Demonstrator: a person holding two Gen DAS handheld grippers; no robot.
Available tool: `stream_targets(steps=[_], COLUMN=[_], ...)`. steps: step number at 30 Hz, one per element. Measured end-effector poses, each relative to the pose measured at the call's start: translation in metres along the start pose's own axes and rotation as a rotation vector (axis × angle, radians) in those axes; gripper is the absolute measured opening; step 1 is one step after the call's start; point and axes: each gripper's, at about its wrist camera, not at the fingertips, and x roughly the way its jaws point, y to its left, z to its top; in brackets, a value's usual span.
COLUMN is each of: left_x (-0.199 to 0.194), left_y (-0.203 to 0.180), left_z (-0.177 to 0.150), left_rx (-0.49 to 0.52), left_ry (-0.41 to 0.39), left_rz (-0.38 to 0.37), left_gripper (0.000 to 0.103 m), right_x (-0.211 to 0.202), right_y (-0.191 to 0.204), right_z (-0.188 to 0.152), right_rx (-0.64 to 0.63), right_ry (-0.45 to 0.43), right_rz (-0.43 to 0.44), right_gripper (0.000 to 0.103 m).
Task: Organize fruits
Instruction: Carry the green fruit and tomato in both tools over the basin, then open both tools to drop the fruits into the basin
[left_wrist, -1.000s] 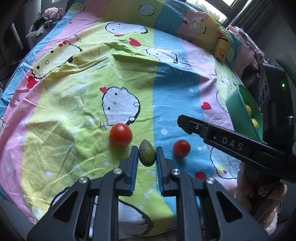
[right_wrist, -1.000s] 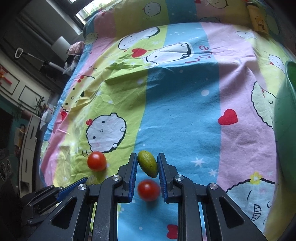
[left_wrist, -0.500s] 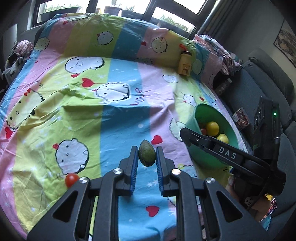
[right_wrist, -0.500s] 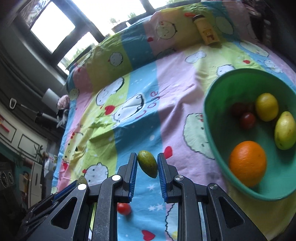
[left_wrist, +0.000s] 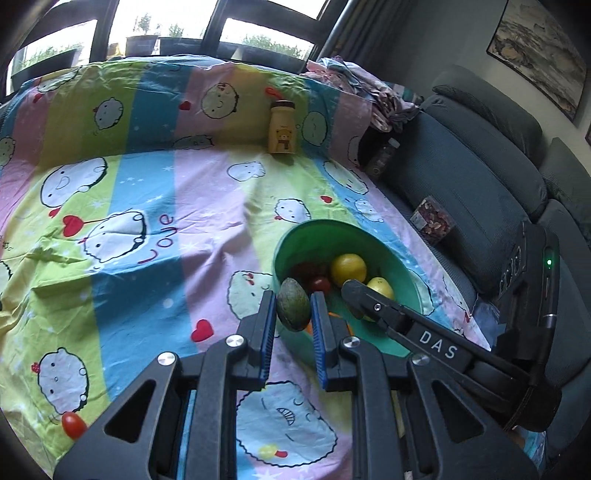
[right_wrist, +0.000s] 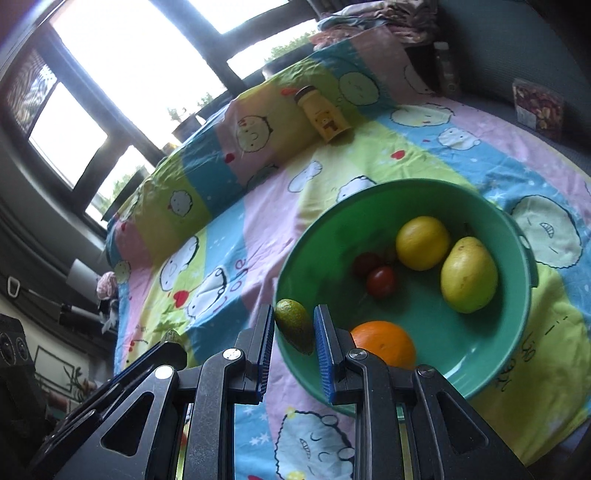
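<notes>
My left gripper (left_wrist: 293, 297) is shut on a dark green avocado (left_wrist: 293, 310), held in the air over the near left rim of the green bowl (left_wrist: 295, 236). My right gripper (right_wrist: 294, 312) is shut on a smaller, lighter green fruit (right_wrist: 295, 328) just at the bowl's (right_wrist: 406, 184) left rim. Inside the bowl lie a lemon (right_wrist: 423, 242), a yellow pear-shaped fruit (right_wrist: 467, 275), an orange (right_wrist: 384, 343) and two small tomatoes (right_wrist: 380, 282). One red tomato (left_wrist: 72, 424) stays on the sheet at lower left.
A striped cartoon bedsheet (left_wrist: 147, 221) covers the surface. A yellow bear bottle (left_wrist: 282, 127) stands at the far side. A grey sofa (left_wrist: 461, 177) with a small patterned box (left_wrist: 432, 221) runs along the right, with crumpled clothes (left_wrist: 369, 88) behind.
Both grippers have risen off the sheet with their green fruits and swung right to the bowl. The tomatoes stayed behind on the sheet.
</notes>
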Motion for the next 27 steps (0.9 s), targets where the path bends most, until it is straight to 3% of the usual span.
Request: stream_targets(steps=[8,17,21,23,27], left_x=[0.041,0.07,0.066,0.057,0.027], left_y=[-0.025,-0.029,-0.026,-0.023,-0.007], left_z=[0.005,0.0,-0.001,0.0,-0.004], left_rx=[0.023,-0.005,-0.022,-0.023,-0.04], left_ry=[0.069,0.14,0.133,0.118,0.071], left_rz=[-0.098,-0.121,-0.105,-0.094,-0.053], left_gripper=[0.018,0.019,0.033,0.05,0.064], right_x=[-0.009,-0.007,-0.006,-0.009,-0.015], right_y=[-0.039,-0.053,-0.057,-0.058,-0.048], right_z=[0.005,0.004,0.005,0.004,0.002], right_rx=[0.093,0.132,0.147,0.146,0.108], right_ry=[-0.011,0.019,0.031,0.032,0.033], right_rz=[-0.074,-0.07,-0.088,-0.076,-0.048], right_gripper=[0.024,0.024,0.025,0.033,0.048])
